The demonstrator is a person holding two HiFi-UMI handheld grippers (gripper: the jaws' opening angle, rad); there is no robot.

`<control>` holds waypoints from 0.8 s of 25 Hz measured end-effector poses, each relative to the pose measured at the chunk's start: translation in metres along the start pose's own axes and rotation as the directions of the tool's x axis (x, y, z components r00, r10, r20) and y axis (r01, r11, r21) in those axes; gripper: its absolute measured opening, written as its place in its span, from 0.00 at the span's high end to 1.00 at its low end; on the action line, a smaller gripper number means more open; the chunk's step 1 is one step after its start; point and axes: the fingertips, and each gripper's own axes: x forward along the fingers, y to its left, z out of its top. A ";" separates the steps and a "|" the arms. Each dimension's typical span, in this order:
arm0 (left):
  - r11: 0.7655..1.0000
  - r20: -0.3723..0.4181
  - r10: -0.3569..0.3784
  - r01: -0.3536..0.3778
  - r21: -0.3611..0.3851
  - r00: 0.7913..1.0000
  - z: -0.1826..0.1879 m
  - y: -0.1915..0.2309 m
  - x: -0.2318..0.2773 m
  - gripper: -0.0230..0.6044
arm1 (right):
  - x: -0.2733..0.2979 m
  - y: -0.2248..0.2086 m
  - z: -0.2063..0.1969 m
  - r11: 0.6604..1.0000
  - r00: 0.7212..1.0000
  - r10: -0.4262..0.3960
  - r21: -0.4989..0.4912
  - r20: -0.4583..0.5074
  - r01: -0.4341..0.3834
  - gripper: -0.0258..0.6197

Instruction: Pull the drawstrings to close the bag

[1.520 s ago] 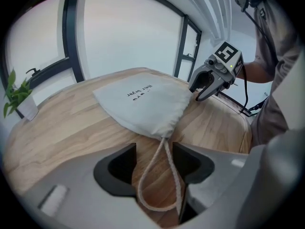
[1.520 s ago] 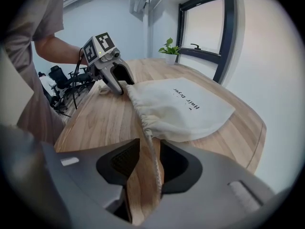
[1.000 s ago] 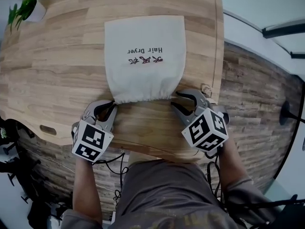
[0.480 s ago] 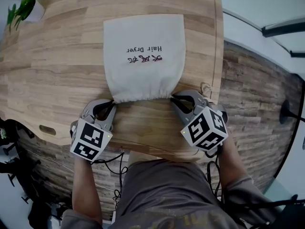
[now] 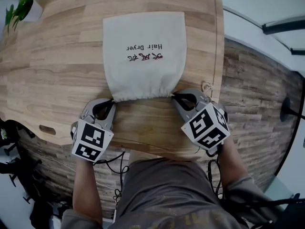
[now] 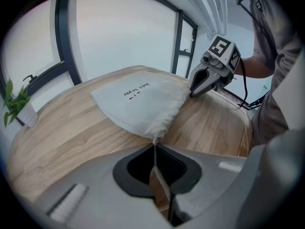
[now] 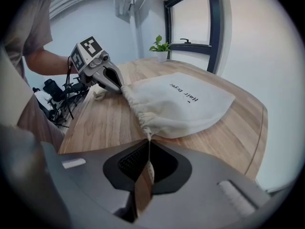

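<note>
The right hand-held gripper (image 7: 148,144) has just been closing its jaws and now pinches the right drawstring (image 7: 149,152), which comes out of the near corner of the bag (image 7: 183,104). The left hand-held gripper (image 6: 154,146) is clamped on the left drawstring (image 6: 154,152) at the opposite corner (each string runs straight and thin from the puckered hem into the pads). The cream cloth bag lies flat on the wooden surface (image 5: 57,75) between the two, its gathered mouth toward the person and dark print on its face, and a potted plant (image 5: 19,11) stands at the far left corner.
</note>
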 end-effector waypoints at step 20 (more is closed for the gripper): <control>0.985 -0.042 0.139 -0.142 -0.095 0.989 -0.023 0.030 -0.014 0.95 | -0.006 -0.002 -0.011 0.994 1.000 -0.016 0.106 -0.018 0.018 0.91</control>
